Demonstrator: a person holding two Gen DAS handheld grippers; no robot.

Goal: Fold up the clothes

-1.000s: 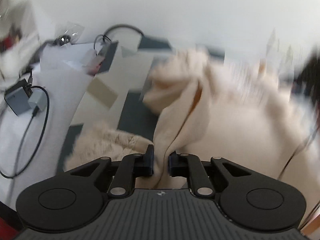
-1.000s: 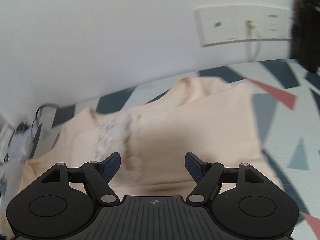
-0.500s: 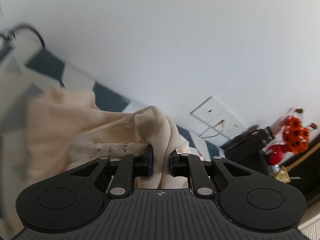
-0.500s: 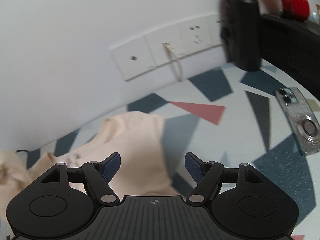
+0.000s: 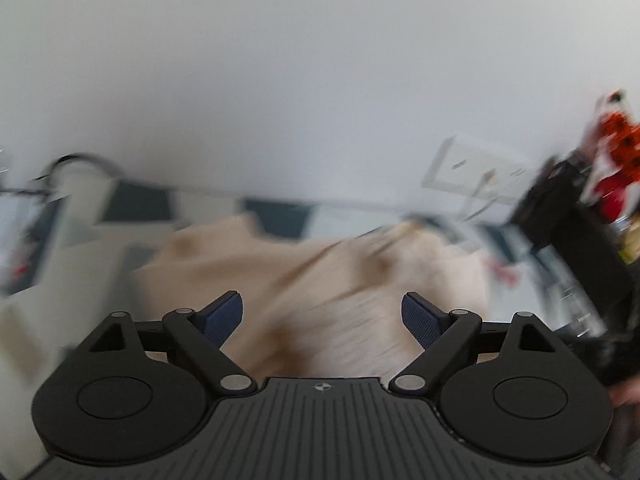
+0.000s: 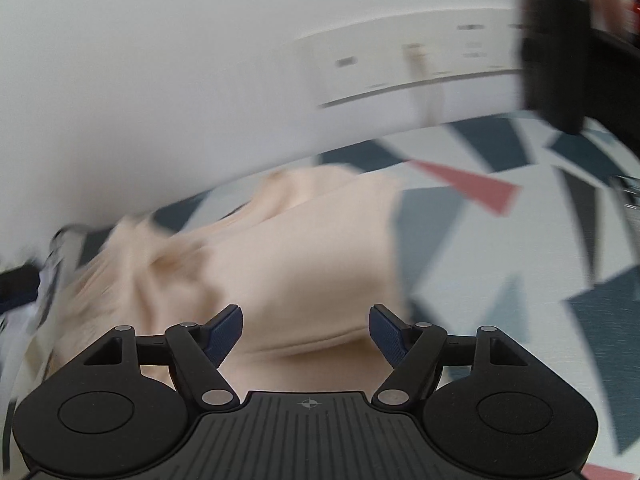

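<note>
A cream garment (image 5: 320,280) lies in loose folds on the patterned table; it also shows in the right wrist view (image 6: 280,264), lying mostly flat with a hem edge near the fingers. My left gripper (image 5: 322,316) is open and empty just above the cloth. My right gripper (image 6: 306,330) is open and empty over the garment's near part. Both views are motion-blurred.
The tablecloth (image 6: 500,264) has white, dark blue and red triangles. A white wall socket plate (image 6: 400,68) with a cable sits behind. A black object (image 6: 556,64) stands at the far right. Cables (image 5: 76,164) lie at the far left. Red and orange items (image 5: 612,168) stand at the right.
My left gripper was shut on a fold of the garment; now it is open and the cloth lies on the table. The right gripper stayed open and swung back over the garment.
</note>
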